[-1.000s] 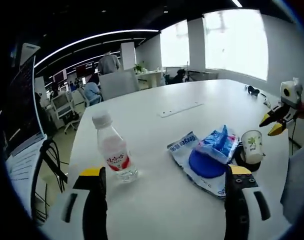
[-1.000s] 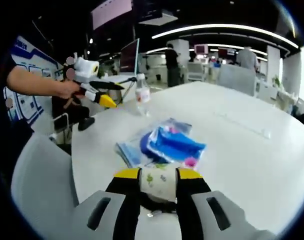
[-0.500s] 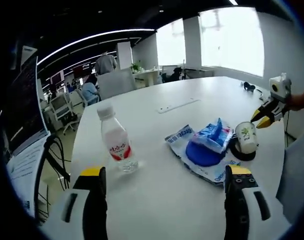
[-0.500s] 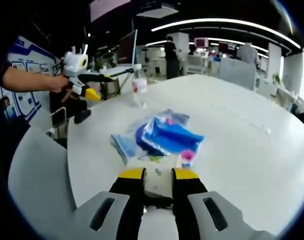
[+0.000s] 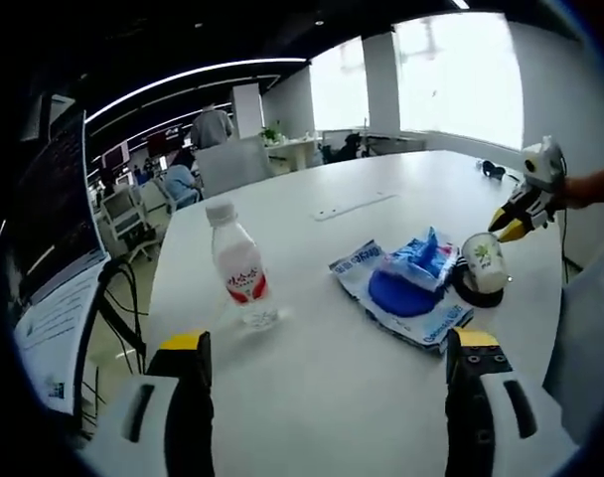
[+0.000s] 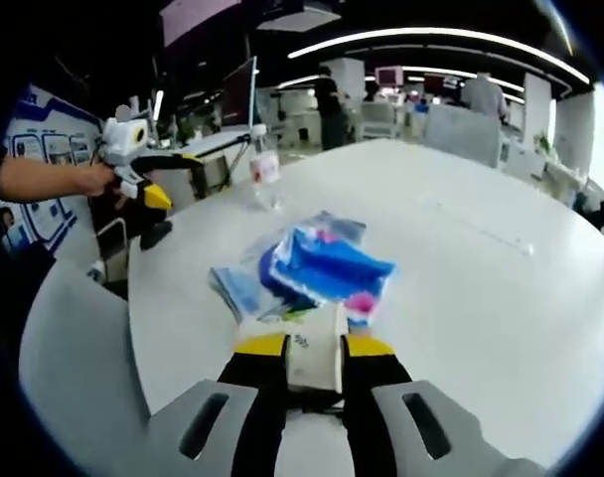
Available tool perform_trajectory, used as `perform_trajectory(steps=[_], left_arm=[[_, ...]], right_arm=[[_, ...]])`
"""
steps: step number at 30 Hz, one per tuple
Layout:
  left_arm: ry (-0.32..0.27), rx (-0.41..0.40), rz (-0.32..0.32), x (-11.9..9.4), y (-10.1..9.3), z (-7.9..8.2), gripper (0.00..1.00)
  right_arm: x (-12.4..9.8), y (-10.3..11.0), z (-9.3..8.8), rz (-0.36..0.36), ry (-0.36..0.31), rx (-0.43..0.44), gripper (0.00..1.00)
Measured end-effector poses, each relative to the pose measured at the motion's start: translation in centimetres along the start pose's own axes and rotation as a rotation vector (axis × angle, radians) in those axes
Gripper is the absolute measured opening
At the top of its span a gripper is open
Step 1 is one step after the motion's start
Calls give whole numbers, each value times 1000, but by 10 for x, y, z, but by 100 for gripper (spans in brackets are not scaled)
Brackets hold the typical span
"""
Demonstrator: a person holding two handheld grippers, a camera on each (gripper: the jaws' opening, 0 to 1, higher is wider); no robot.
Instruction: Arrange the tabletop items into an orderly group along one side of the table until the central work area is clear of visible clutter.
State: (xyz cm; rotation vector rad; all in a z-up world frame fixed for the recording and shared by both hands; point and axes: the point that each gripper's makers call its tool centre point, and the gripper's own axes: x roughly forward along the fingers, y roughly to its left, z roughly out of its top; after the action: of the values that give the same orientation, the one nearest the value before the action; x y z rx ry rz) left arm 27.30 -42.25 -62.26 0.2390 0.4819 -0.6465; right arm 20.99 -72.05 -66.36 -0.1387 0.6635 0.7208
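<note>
Your right gripper [image 6: 313, 350] has its fingers clamped on the paper cup [image 6: 313, 350], now tipped over between them where a second ago it stood upright. Just beyond the fingertips lies the blue packet pile [image 6: 317, 268]; farther off stands the water bottle [image 6: 265, 177] on the worktop [image 6: 481, 288]. Your left gripper [image 5: 327, 348] hangs with fingers spread wide, gripping nothing, the bottle just ahead, apparently a little farther than before.

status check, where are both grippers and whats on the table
Right gripper shut on paper cup, beside blue packets. Left gripper open, hovering short of water bottle. Nothing between them on the table.
</note>
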Motion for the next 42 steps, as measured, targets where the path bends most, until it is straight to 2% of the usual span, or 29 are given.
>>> perform_trajectory(steps=[5, 15, 21, 24, 28, 30, 32, 34, 42], left_arm=[[-2, 3, 3, -3, 1, -2, 98], [-8, -29, 19, -13, 7, -15, 96], [-16, -51, 26, -17, 7, -19, 96], [-18, -56, 27, -19, 6, -21, 95], [-30, -74, 23, -21, 5, -23, 95], [-27, -79, 25, -21, 4, -26, 95], [-28, -78, 25, -22, 4, -27, 95], [-29, -83, 25, -23, 4, -29, 95], [-33, -95, 35, -26, 6, -33, 95]], right_arm=[[2, 1, -4, 13, 21, 14, 9], [-3, 12, 5, 68, 4, 55, 4], [-6, 22, 9, 99, 19, 37, 2], [-8, 31, 13, 127, 26, 17, 0], [-8, 35, 16, 127, 45, -52, 0], [-7, 39, 17, 140, 53, -54, 0], [-6, 37, 17, 128, 72, -108, 0], [-6, 40, 18, 137, 78, -107, 0], [-4, 41, 38, 136, 79, -175, 0]])
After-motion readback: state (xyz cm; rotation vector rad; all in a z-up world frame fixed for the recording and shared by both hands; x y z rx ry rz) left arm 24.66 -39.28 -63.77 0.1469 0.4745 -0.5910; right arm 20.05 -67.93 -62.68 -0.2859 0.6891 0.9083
